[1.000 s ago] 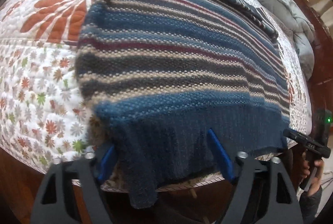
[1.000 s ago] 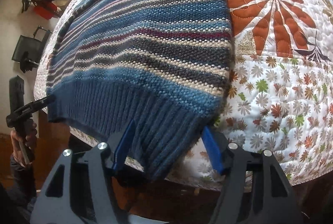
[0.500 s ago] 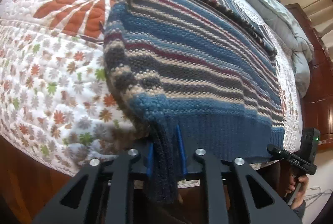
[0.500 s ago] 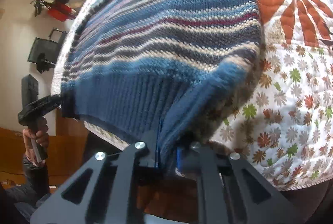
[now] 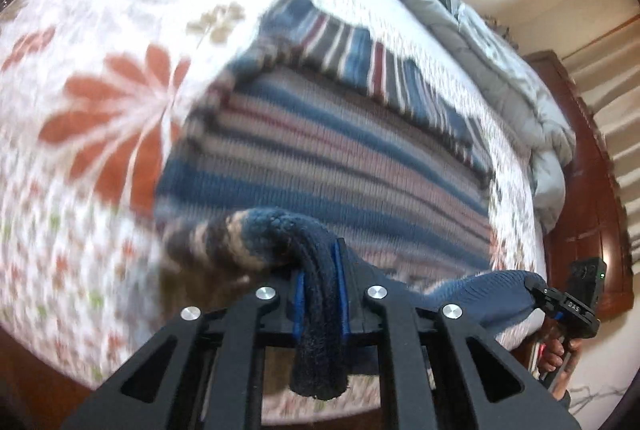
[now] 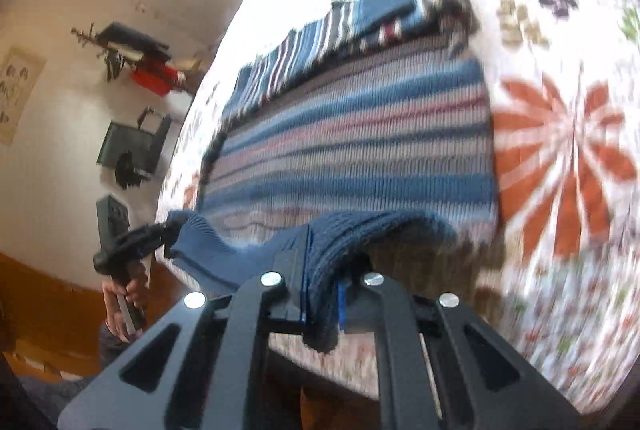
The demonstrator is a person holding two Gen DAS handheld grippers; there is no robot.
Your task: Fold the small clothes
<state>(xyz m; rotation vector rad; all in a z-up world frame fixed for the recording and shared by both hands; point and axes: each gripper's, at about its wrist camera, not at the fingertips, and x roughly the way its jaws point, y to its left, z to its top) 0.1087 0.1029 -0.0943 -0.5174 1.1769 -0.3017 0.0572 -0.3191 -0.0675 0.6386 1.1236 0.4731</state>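
Note:
A blue, grey and maroon striped knit sweater (image 5: 340,158) lies flat on the floral quilt (image 5: 100,110), sleeves folded across its far end. My left gripper (image 5: 318,294) is shut on the sweater's dark blue ribbed hem at its left corner, lifted off the bed. My right gripper (image 6: 322,294) is shut on the hem's right corner, also lifted; the sweater shows in this view too (image 6: 360,150). The hem sags between the two grippers. The right gripper also shows in the left wrist view (image 5: 560,300), and the left one in the right wrist view (image 6: 132,242).
The quilt (image 6: 560,150) covers the whole bed. A grey duvet (image 5: 500,50) is bunched at the far end by a dark wooden headboard (image 5: 592,190). A wall with hanging items (image 6: 132,54) stands at the left of the bed.
Both grippers, open around the hem a second ago, have shut on its corners, lifted it and carried it forward over the sweater. The views are motion-blurred.

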